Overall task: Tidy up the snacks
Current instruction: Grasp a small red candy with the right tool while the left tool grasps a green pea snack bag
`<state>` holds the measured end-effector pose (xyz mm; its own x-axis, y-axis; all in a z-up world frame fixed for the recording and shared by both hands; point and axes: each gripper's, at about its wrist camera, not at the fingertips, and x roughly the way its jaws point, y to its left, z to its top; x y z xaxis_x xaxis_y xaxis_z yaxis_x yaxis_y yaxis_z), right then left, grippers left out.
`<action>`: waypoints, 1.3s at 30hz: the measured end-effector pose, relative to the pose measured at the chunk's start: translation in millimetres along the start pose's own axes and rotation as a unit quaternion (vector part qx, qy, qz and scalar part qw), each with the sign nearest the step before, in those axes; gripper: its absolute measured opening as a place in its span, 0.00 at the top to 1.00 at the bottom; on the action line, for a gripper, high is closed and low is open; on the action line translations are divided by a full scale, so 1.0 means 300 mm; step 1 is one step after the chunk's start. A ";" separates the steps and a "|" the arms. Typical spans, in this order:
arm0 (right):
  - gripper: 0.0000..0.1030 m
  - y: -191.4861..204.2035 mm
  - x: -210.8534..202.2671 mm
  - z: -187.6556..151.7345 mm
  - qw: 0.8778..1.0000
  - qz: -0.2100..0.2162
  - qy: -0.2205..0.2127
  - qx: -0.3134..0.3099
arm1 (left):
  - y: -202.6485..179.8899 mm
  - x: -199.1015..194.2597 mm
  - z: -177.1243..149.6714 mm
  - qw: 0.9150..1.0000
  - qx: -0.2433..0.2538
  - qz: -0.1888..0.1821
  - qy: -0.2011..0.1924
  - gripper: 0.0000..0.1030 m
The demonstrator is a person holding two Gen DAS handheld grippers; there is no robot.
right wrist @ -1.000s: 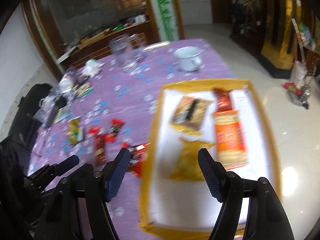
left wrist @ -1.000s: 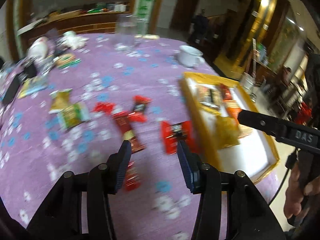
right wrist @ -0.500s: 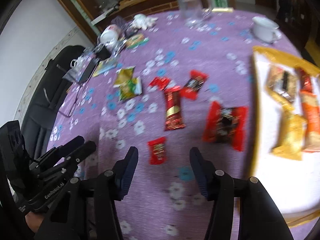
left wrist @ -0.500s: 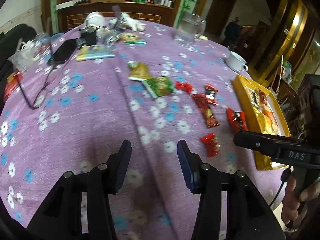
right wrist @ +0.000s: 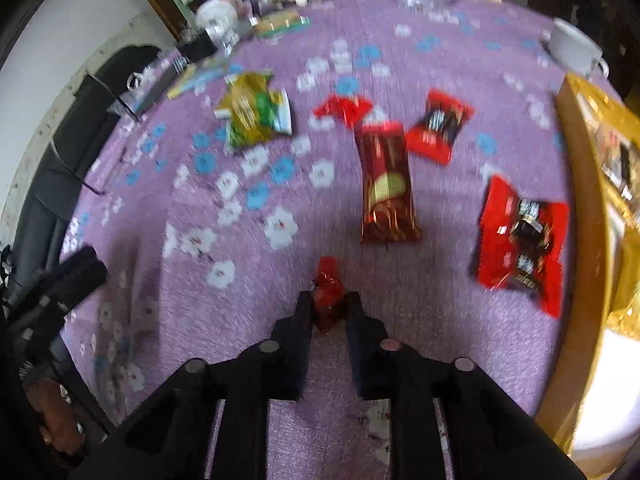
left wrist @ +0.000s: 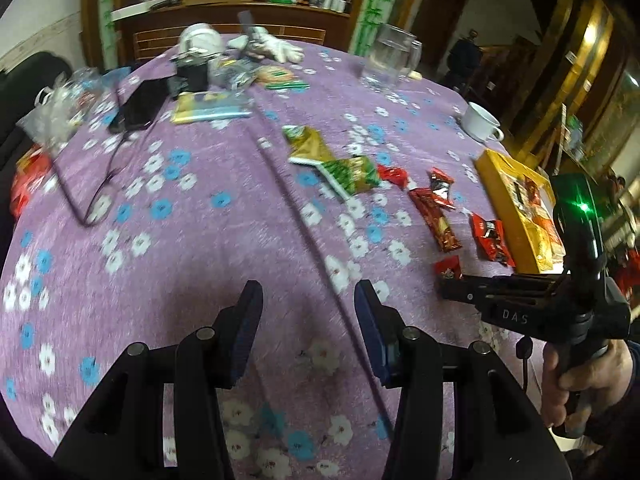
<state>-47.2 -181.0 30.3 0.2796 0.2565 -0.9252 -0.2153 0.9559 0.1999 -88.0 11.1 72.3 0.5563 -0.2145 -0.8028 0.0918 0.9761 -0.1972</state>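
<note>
Small red candy (right wrist: 329,298) sits on the purple floral tablecloth (right wrist: 240,280), pinched between the right gripper (right wrist: 329,304) fingers, jaws closed in on the wrapper from both sides. Just ahead of it: long dark-red bar (right wrist: 386,188); to its right a red packet (right wrist: 520,240), beside the yellow tray (right wrist: 588,208) at the table's right edge, which already holds several snacks. Further out: two more red wrappers (right wrist: 438,128), a green-yellow pack (right wrist: 256,112), white cup (right wrist: 574,46). Left gripper (left wrist: 308,320) hovers over bare cloth well left of the snacks, jaws wide apart, holding nothing. Far side of the table: glass pitcher (left wrist: 386,58), black phone (left wrist: 142,104) and other clutter. Right view is motion-blurred.
</note>
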 end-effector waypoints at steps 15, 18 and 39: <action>0.86 -0.083 -0.134 -0.083 0.999 0.011 -0.037 0.017 | -0.162 0.265 0.282 0.988 0.146 -0.038 0.026 0.56; 0.86 -0.099 -0.172 -0.106 0.999 0.007 -0.044 0.022 | -0.180 0.338 0.310 0.985 0.164 -0.033 0.035 0.56; 0.86 -0.143 -0.235 -0.161 0.997 0.011 -0.059 0.052 | -0.168 0.288 0.062 0.980 0.117 -0.137 0.089 0.59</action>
<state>-102.9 -246.9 71.3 0.3848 0.2861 -0.8776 -0.1263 0.9581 0.2570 -29.1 -55.9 23.3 0.3338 -0.4521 -0.8271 0.4165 0.8579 -0.3008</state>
